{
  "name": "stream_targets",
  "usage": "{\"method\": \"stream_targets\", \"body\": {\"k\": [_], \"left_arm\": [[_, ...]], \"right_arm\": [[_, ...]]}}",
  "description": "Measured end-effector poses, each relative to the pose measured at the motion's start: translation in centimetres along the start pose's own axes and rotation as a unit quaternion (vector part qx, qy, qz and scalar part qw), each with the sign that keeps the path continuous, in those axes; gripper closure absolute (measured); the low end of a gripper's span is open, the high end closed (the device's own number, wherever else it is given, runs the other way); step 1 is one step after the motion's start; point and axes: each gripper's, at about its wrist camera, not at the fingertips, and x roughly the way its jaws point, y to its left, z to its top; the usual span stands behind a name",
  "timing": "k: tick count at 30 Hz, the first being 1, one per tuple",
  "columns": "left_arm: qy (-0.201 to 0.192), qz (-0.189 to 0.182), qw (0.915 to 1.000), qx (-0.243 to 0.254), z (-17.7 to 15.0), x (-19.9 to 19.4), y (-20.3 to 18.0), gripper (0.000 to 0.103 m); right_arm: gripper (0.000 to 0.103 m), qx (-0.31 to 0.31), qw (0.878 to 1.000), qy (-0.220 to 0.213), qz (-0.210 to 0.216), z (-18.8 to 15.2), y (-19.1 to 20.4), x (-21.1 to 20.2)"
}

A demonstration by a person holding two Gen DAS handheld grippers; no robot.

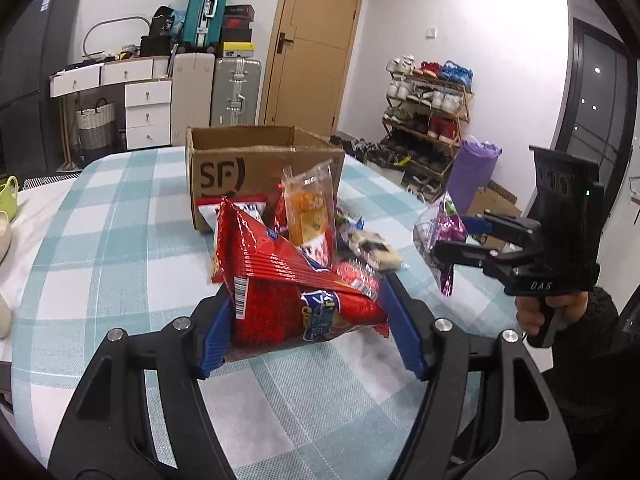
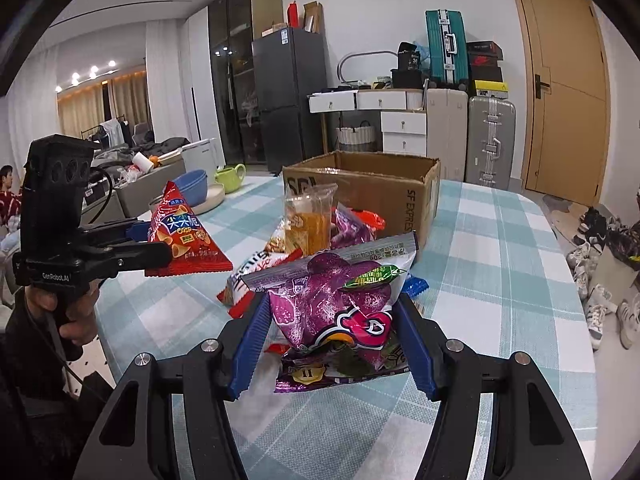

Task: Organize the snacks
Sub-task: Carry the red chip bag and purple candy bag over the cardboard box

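Checked cloth in pale teal and white covers the table [image 1: 120, 240], with a door, suitcases and a shoe rack behind. An open cardboard box [image 1: 256, 168] stands toward the far edge, and a heap of snack packets [image 1: 320, 236] lies just in front of it.

The left tool [image 1: 308, 328] is closed on a red triangular crisp bag [image 1: 288, 292], held clear of the cloth. The right tool [image 2: 332, 340] is closed on a purple snack bag [image 2: 340, 308], also lifted, near the heap.

The task looks to be at an early stage. Two bags are in hand but neither is over the box, and several packets, an orange one [image 2: 312, 224] standing tallest among them, lie outside it. Whether anything is already inside the box cannot be told, since neither view looks down past its rim.

The right wrist view shows the printed front of the red bag and the person's left hand [image 2: 64, 308] on the handle, plus a fridge and bowls beyond the table's left edge. The left wrist view instead shows the box's front face and the purple bag only as a small crumpled shape at the table's right edge.
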Motion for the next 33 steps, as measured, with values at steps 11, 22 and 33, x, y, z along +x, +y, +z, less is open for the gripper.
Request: {"method": "stream_targets", "body": {"k": [11, 22, 33], "left_arm": [[-0.039, 0.015, 0.9991, 0.002, 3.6, -1.2, -0.5, 0.037], [-0.061, 0.048, 0.9969, -0.016, 9.2, -1.6, 0.8, 0.037], [-0.056, 0.079, 0.9947, -0.037, 14.9, 0.8, 3.9, 0.037]], "right_arm": [[0.040, 0.005, 0.999, -0.034, -0.011, 3.7, -0.2, -1.3], [0.040, 0.033, 0.998, -0.046, -0.025, 9.5, -1.7, -1.0], [0.040, 0.043, 0.998, -0.046, -0.024, 14.1, -2.8, 1.6]]}}
